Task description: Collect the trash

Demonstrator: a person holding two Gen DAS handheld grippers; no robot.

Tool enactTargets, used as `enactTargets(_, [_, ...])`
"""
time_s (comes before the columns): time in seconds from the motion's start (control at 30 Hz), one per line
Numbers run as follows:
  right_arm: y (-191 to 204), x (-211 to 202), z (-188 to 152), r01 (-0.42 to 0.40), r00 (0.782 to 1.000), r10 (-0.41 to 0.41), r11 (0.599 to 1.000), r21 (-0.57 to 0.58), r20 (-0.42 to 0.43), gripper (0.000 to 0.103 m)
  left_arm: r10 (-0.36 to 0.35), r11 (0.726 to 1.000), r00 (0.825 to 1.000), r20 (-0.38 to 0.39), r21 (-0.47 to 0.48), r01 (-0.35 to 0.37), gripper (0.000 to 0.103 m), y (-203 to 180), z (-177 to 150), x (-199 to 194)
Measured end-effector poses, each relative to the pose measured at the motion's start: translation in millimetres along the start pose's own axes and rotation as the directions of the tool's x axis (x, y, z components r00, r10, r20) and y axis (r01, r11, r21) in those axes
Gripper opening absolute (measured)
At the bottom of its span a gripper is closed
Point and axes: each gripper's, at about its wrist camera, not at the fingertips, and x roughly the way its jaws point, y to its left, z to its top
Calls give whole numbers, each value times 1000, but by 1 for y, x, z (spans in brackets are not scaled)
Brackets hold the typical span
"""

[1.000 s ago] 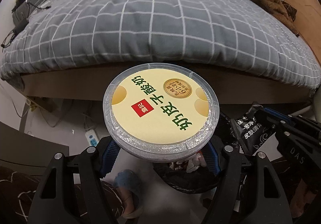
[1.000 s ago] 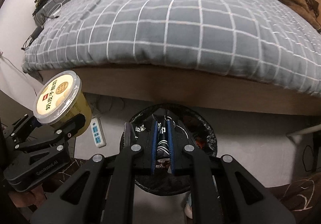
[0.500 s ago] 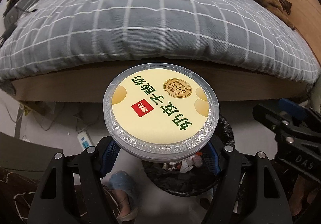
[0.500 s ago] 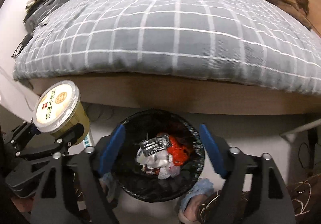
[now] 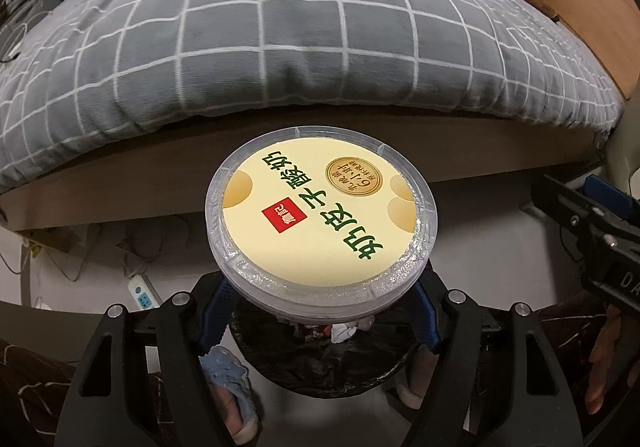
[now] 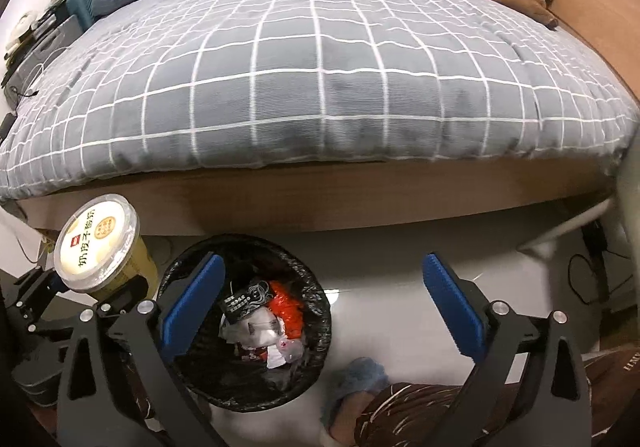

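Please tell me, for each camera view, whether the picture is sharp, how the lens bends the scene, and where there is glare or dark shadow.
Left wrist view: yogurt cup lid sharp, dim gloss on its rim, bin beneath in deep shadow, bed bulging from fisheye. Right wrist view: evenly sharp, bed edge curved, small glare on the floor, corners black.

Indoor light soft, moderately dim, coming from above. Quilt evenly lit, no hard shadows. Under bed frame dark shadow band. Floor pale, small glare spot near bin rim. Cup lid bright, sharp, slight sheen at clear rim. Strong fisheye bending; black vignette in corners at 2 and 10 o'clock. Quilt in left wrist view slightly blurred.
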Motion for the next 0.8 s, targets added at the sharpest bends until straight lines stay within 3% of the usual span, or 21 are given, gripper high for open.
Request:
enactTargets(0.13, [3,1,4,2,1000,-2,1000,-1,-1,95,31,999,999,19,8,-31,91,1,-3,0])
enactTargets(0.23, [11,-5,9,5,1000,-5,1000,-21,25,95,42,999,998,42,1,-42,96,7,-3,-7])
enactTargets(0.47, [23,-34,24,7,996,-4,999,-37,89,95,71,996,988,136,-69,-62,97,35,15,-59])
enactTargets(0.8, [38,-135,37,2,969,12,998,-57,245,95,78,995,953,293,-79,-57,97,40,28,-156])
